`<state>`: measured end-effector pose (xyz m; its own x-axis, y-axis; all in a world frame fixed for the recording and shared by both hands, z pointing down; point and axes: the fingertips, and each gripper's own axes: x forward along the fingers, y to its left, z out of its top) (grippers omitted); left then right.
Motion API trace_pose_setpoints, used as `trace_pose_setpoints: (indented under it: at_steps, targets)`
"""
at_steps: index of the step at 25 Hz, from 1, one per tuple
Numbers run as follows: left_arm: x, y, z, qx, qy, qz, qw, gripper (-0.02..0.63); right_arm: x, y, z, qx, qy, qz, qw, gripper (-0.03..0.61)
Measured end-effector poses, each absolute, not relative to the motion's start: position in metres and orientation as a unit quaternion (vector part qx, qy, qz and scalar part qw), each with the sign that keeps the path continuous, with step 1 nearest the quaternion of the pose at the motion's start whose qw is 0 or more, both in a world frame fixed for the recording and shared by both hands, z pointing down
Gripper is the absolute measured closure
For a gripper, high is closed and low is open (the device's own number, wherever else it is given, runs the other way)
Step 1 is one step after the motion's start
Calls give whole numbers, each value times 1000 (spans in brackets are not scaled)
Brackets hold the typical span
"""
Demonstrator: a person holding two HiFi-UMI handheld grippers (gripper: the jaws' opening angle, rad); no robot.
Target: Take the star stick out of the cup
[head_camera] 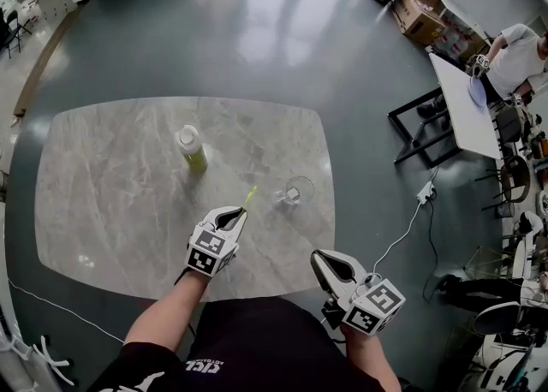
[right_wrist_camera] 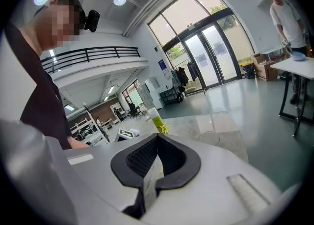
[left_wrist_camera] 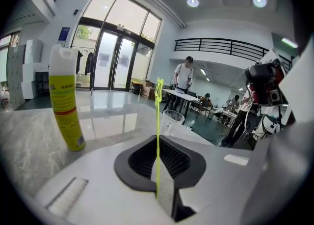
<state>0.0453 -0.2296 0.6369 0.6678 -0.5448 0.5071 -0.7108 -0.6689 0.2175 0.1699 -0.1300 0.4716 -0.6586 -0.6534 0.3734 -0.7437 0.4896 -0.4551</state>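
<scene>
My left gripper (head_camera: pixel 239 214) is shut on the thin yellow-green star stick (head_camera: pixel 249 198), which points up and away from its jaws above the marble table (head_camera: pixel 103 176). In the left gripper view the stick (left_wrist_camera: pixel 157 130) rises from the closed jaws, its star at the top, outside the cup. The clear plastic cup (head_camera: pixel 299 189) stands upright just right of the stick's tip, and it shows behind the stick (left_wrist_camera: pixel 172 121) in that view. My right gripper (head_camera: pixel 318 260) hangs near the table's front edge, shut with nothing in it; the cup (right_wrist_camera: pixel 208 138) lies ahead of it.
A yellow spray bottle with a white cap (head_camera: pixel 192 148) stands on the table left of the cup, close on the left (left_wrist_camera: pixel 65 103) in the left gripper view. Right of the table a white power strip and cable (head_camera: pixel 424 193) lie on the floor, with another table and a person (head_camera: pixel 518 56) beyond.
</scene>
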Motion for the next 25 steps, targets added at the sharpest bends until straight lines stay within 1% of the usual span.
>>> trace_pose_setpoints:
  at_steps: [10,21,23,25]
  targets:
    - [41,-248,667,885,-349,233,204,597,166,-125,480,419,-850,309,79,565]
    - [29,-257,681,873,-360,245,218,592,164,-117,483,428,-844,313,78,565]
    - [26,-258,679,871,-367,238,223,583,161,-114,481,428,-844,313,78,565]
    - [22,-261,670,871,-378,221,226,546,159,-112,480,431,-843,313,78,565]
